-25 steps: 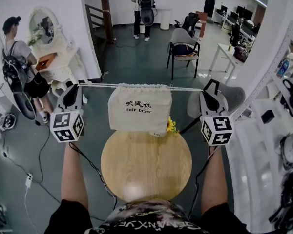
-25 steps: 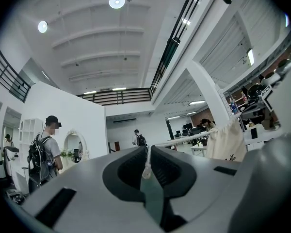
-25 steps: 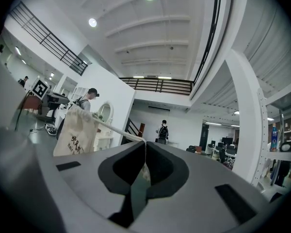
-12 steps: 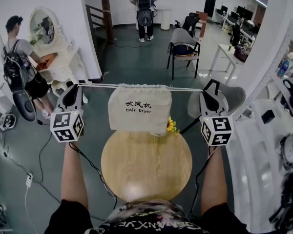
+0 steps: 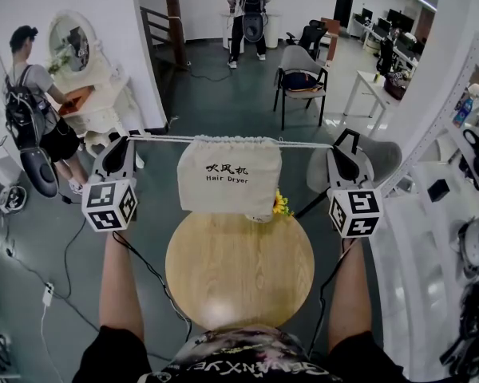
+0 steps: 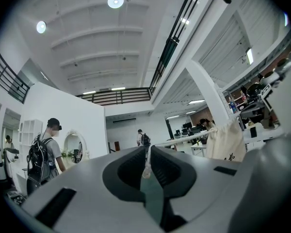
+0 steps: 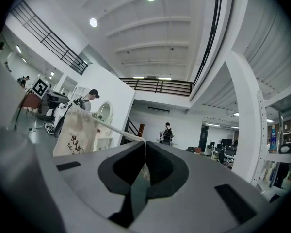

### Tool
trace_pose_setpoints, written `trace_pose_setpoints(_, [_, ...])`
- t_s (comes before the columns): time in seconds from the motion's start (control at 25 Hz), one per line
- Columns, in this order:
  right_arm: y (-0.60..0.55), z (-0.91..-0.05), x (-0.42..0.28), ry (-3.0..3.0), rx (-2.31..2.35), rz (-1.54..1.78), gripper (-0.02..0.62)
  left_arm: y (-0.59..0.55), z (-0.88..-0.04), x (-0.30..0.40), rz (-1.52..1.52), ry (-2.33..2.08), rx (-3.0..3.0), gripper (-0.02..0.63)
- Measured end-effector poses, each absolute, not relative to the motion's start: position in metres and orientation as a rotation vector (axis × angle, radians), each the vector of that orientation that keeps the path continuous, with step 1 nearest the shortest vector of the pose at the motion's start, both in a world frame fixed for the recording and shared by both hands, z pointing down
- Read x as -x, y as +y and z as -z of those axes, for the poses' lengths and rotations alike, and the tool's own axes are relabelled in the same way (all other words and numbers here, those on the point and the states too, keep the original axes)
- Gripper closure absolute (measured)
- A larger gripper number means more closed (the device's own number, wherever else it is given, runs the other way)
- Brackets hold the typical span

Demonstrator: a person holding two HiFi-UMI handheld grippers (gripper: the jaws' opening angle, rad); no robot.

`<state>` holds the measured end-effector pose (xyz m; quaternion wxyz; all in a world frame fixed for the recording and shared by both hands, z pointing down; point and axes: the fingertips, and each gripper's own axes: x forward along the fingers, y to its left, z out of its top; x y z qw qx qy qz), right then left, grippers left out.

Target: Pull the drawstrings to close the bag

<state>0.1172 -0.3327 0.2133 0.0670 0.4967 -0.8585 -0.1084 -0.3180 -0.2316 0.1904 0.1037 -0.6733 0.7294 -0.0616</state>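
**Both cords taut, bag mouth gathered**

The left gripper (image 6: 148, 153) has its jaws pinched together on the end of one white drawstring (image 5: 156, 139). The right gripper (image 7: 145, 148) is clamped the same way on the other drawstring (image 5: 303, 145). Between them hangs the bag (image 5: 228, 174), slung in the air over the far edge of the round wooden table (image 5: 239, 271), with both cords running out almost level on either side.

This looks like the closing pull itself, and well along: the top hem is puckered into tight folds. What's next, by my reckoning, is a last even tug outward, both sides together, so the bag doesn't slide toward one hand.

The bag is soft cream cloth, roughly square and slack below the gathers, with dark print on its face. The cords are thin and pale; the tabletop is smooth light wood
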Motion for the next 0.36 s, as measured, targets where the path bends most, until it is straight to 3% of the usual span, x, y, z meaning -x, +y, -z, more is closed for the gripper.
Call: trace_pose_setpoints(0.36, [-0.3343, -0.2092, -0.1132, -2.583, -1.504, 0.339, 0.588, -0.2348, -0.1879, 0.3223, 0.186, 2.147, 1.994, 0.56])
